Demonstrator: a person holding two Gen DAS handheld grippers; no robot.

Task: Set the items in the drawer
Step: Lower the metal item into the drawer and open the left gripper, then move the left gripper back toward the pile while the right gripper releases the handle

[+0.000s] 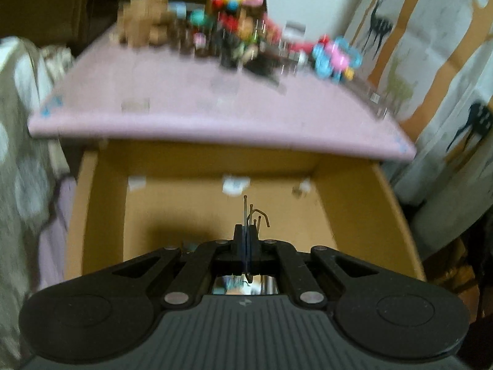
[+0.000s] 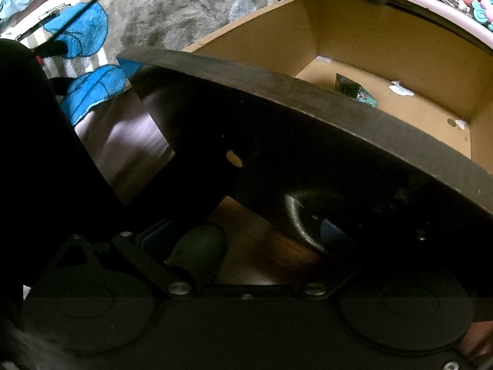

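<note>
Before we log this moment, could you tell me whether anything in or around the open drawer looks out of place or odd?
Only small things stand out. White paper scraps lie scattered on the open drawer floor near a small patterned box. The left hand-held gripper is shut on thin wire hairpins, which stick up unevenly above its tips. Nothing looks spilled or damaged.

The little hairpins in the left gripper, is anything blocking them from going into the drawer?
Nothing visible does. The left gripper pinches the hairpins right over the open drawer, and the drawer floor ahead holds only small paper scraps.

motion-blurred left view, dim shadowed right
</note>
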